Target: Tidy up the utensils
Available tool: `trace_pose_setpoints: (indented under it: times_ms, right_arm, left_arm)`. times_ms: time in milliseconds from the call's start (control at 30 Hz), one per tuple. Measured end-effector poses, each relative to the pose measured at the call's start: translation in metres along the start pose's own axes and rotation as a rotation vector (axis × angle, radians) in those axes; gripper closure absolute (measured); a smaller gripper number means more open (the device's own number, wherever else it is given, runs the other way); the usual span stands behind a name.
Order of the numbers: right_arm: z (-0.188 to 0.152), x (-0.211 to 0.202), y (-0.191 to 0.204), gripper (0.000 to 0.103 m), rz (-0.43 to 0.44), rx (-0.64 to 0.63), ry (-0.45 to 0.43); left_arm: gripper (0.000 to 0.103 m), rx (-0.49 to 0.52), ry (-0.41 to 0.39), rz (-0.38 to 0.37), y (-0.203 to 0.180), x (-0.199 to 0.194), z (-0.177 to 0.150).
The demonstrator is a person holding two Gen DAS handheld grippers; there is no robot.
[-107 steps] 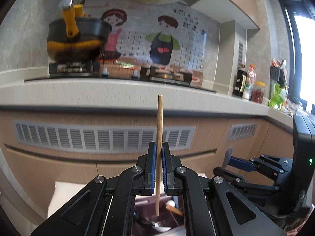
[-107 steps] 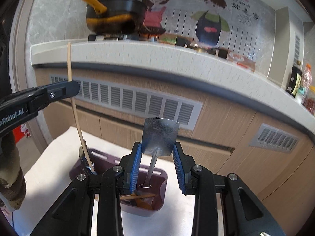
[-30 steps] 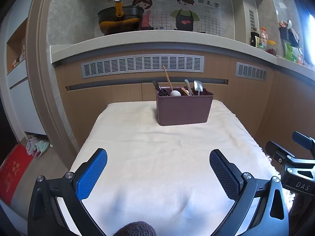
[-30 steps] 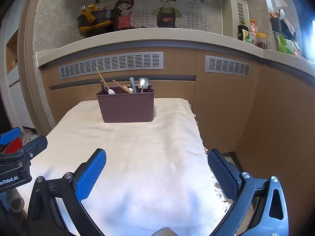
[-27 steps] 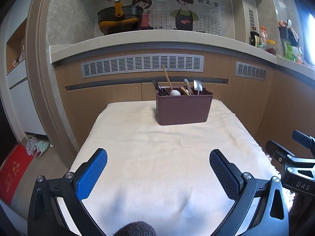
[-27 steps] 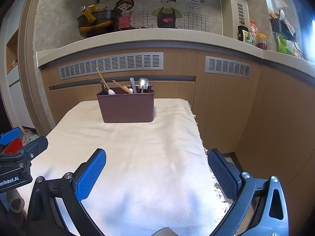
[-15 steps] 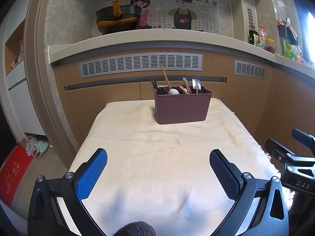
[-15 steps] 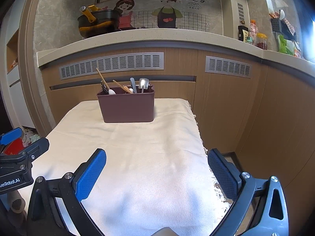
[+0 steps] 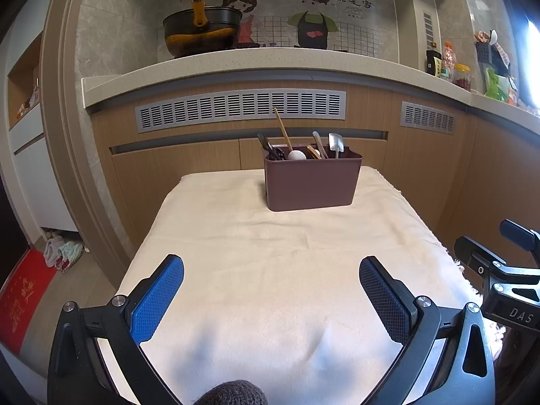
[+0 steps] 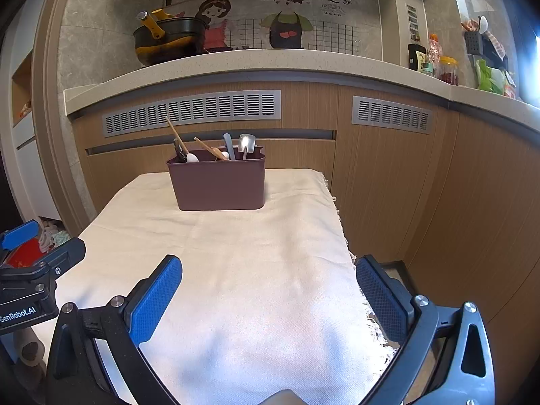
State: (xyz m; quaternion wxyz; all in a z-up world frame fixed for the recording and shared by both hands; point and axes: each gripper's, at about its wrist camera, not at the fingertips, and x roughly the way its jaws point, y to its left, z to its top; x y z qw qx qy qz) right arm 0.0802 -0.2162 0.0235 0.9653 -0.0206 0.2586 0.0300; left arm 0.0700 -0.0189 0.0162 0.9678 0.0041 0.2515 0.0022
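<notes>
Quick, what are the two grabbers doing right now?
Left gripper: open, holding nothing.
Right gripper: open, holding nothing.

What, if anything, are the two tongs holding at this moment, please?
Nothing: the left tongs and right tongs are both open and empty above the cloth.

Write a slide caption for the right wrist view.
Open right gripper hangs over the cream cloth, facing the maroon utensil caddy.
</notes>
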Motion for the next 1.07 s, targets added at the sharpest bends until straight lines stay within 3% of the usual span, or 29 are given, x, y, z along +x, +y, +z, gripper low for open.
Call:
trace_pose_setpoints:
  times_ms: [1067]
  right_arm:
    - [0.001,-0.0003,-0.0016,0.0,-0.002,-0.004,0.003]
  left_arm:
    - [0.0,0.005,-0.001,0.0,0.0,-0.0052,-0.0029]
